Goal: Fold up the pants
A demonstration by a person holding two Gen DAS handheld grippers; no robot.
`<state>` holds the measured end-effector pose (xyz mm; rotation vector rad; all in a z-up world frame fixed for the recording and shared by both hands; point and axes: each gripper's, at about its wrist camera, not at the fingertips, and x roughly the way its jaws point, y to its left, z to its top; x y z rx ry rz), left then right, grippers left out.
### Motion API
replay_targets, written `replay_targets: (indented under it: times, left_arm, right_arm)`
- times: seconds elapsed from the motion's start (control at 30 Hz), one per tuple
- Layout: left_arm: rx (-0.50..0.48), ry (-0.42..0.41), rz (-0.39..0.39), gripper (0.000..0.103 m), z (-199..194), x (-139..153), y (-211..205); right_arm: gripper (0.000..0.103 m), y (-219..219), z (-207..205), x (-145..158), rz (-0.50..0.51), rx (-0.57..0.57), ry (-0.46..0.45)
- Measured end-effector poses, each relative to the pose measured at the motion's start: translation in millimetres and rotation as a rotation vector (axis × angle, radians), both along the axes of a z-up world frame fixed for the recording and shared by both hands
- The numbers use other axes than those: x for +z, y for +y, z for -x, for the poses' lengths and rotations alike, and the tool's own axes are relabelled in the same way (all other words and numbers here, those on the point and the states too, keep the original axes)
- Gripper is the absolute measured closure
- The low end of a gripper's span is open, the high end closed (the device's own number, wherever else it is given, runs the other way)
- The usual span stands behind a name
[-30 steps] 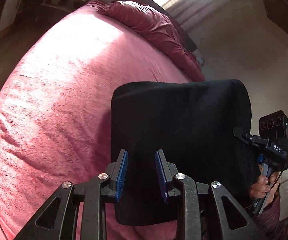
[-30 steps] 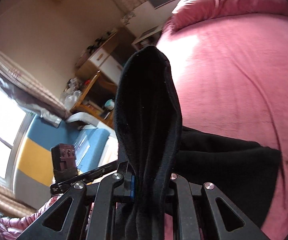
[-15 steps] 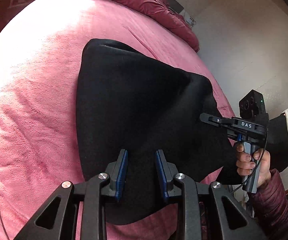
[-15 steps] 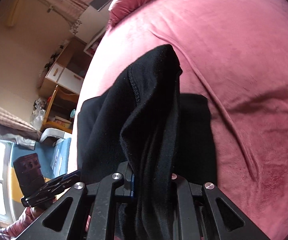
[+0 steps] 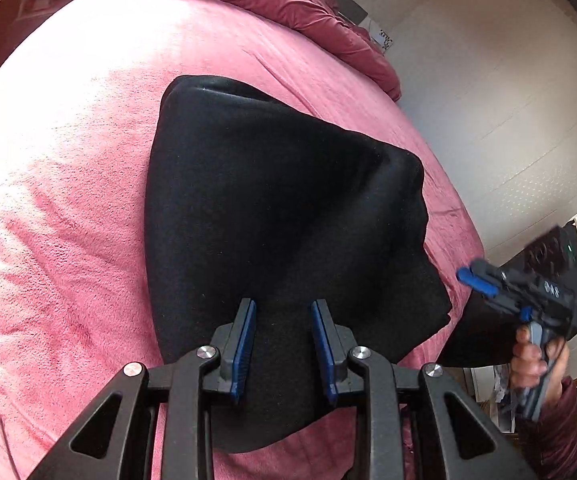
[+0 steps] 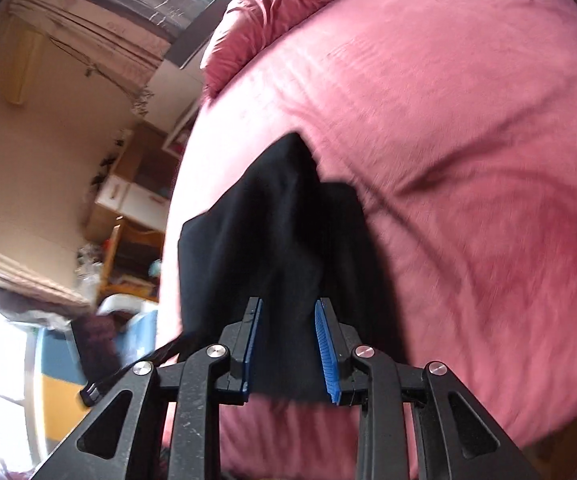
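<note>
Your left gripper [image 5: 283, 344] has its fingers spread, hovering over the near edge of the black pants [image 5: 280, 216]; the cloth is not pinched. Your right gripper [image 6: 288, 344] also has its fingers spread, with the pants [image 6: 276, 240] lying between and beyond them, not pinched. The pants rest folded on the pink bed [image 5: 68, 160], their left edge straight, their far right corner raised in a peak. Open bed surface lies left of and beyond the pants. The bed's right edge runs near the pants' right side, beside the wall [image 5: 488, 100].
</note>
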<state>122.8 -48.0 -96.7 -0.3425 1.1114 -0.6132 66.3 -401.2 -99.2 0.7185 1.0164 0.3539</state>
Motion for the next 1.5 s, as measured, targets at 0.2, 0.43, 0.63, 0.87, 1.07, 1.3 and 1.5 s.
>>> replay_targets:
  times: [0.2, 0.43, 0.63, 0.87, 1.07, 1.3, 1.5]
  left_arm:
    - [0.007, 0.000, 0.021, 0.074, -0.1, -0.6, 7.7]
    - [-0.004, -0.018, 0.037, 0.073, 6.9, 8.0, 14.6]
    - [-0.006, -0.079, 0.053, 0.073, 15.9, 24.3, 25.8]
    - [-0.073, -0.028, -0.041, 0.073, 18.0, 5.8, 12.1]
    - [-0.070, -0.072, -0.058, 0.073, 22.7, 11.1, 10.3]
    - [-0.057, -0.144, -0.048, 0.073, 31.0, 22.0, 9.9]
    - [-0.121, -0.155, -0.068, 0.073, 37.9, 18.1, -10.2]
  right_arm:
    - [0.074, 22.5, 18.3, -33.6, -0.060, -0.062, 0.130]
    - [0.081, 24.2, 6.3, -44.6, -0.055, -0.139, 0.118]
    - [0.095, 31.3, 15.9, -14.9, 0.043, -0.079, 0.039]
    - [0.096, 29.7, 20.9, -40.6, 0.130, -0.076, 0.122]
    - [0.086, 22.0, 13.1, -42.9, 0.105, -0.066, 0.129]
    - [0.063, 4.3, -14.0, 3.1, 0.185, -0.133, -0.001]
    - [0.048, 2.6, -84.2, 6.6, 0.145, -0.203, -0.006]
